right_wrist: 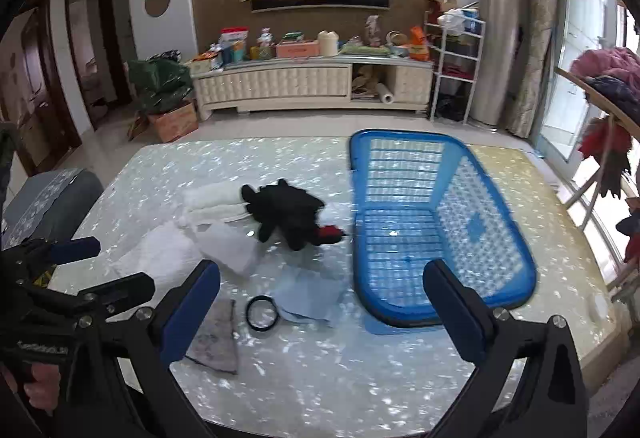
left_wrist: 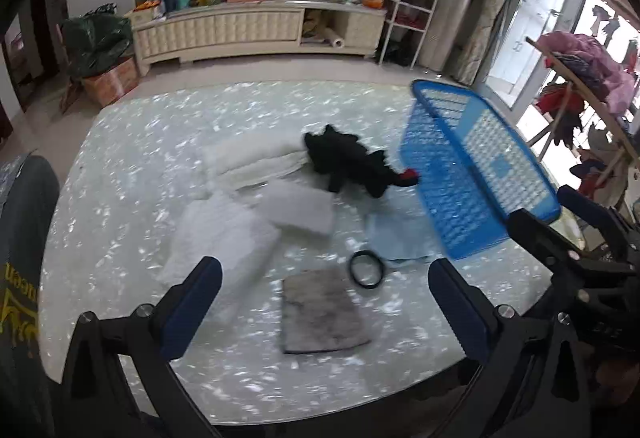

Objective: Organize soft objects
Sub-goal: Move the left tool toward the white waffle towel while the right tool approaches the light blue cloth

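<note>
A black plush toy (left_wrist: 352, 162) (right_wrist: 288, 210) lies mid-table, partly on folded white towels (left_wrist: 252, 160) (right_wrist: 212, 202). Nearer lie a white cloth (left_wrist: 220, 238) (right_wrist: 160, 258), a white pad (left_wrist: 298, 206) (right_wrist: 228, 242), a light blue cloth (left_wrist: 400, 238) (right_wrist: 308, 298), a grey cloth (left_wrist: 322, 312) (right_wrist: 214, 334) and a black ring (left_wrist: 366, 269) (right_wrist: 262, 312). An empty blue plastic basket (left_wrist: 480, 174) (right_wrist: 440, 230) stands at the right. My left gripper (left_wrist: 324, 302) is open above the grey cloth. My right gripper (right_wrist: 320, 302) is open near the basket's front edge.
The table (left_wrist: 120, 166) (right_wrist: 320, 378) has a glossy speckled top. A grey chair (right_wrist: 52, 206) stands at its left. A rack with clothes (left_wrist: 580, 86) (right_wrist: 608, 90) stands at the right. A cluttered cabinet (left_wrist: 260, 26) lines the far wall.
</note>
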The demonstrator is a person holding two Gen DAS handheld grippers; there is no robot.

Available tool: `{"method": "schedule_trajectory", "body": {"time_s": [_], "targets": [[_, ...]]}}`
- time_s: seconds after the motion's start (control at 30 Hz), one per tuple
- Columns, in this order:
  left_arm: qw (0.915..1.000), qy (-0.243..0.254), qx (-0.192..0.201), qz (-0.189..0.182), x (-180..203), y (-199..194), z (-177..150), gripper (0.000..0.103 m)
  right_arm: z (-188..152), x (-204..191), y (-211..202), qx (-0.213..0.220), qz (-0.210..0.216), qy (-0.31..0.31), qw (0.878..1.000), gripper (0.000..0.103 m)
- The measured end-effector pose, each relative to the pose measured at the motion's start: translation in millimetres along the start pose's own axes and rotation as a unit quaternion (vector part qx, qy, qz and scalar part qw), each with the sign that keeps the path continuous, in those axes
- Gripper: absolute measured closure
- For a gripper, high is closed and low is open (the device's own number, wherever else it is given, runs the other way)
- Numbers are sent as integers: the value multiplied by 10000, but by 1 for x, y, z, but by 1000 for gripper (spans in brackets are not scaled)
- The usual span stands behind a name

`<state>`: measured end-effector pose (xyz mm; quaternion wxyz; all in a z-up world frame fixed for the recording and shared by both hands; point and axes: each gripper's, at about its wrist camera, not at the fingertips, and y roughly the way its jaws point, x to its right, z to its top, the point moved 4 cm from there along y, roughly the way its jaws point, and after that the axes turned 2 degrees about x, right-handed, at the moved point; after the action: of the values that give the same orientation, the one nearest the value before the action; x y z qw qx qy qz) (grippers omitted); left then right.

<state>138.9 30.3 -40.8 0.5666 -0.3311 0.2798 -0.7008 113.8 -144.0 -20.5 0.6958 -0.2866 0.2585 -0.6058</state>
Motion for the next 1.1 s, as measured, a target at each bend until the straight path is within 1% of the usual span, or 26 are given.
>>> {"method": "schedule_trajectory", "body": {"time_s": [0.13, 0.27, 0.37, 0.43, 0.53, 0.67, 0.8, 0.87, 0.93, 1.1], "targets": [[9998, -63, -147, 99, -26, 5, 1, 1, 5, -17, 11, -134, 86, -137, 9998, 4], [9993, -80, -289, 222, -50, 11, 1, 0, 8, -32, 21, -232, 129, -214, 9994, 4], [9984, -118, -464, 308, -69, 18, 0, 0, 8, -43, 29, -291, 111, -326, 9990, 4], [9971, -165, -648, 377, -82, 23, -2, 0, 9, -51, 36, -358, 124, -430, 9984, 4], [9962, -153, -753, 406, -97, 29, -4, 0, 9, -63, 48, -442, 172, -600, 9971, 4], [9955, -130, -877, 343, -113, 43, -3, 0, 8, -75, 64, -621, 254, -757, 9949, 5], [9941, -225, -1021, 277, -126, 60, -1, 0, 1, -84, 85, -798, 235, -945, 9920, 5], [9935, -155, -1113, 201, -127, 71, -2, 0, -3, -84, 96, -920, 254, -961, 9908, 10], [9925, -58, -1210, 175, -128, 82, -3, 0, -7, -85, 106, -1053, 294, -957, 9894, 12], [9883, 164, -1485, 292, -134, 107, -5, 0, -16, -83, 121, -1267, 242, -921, 9874, 12]]}}
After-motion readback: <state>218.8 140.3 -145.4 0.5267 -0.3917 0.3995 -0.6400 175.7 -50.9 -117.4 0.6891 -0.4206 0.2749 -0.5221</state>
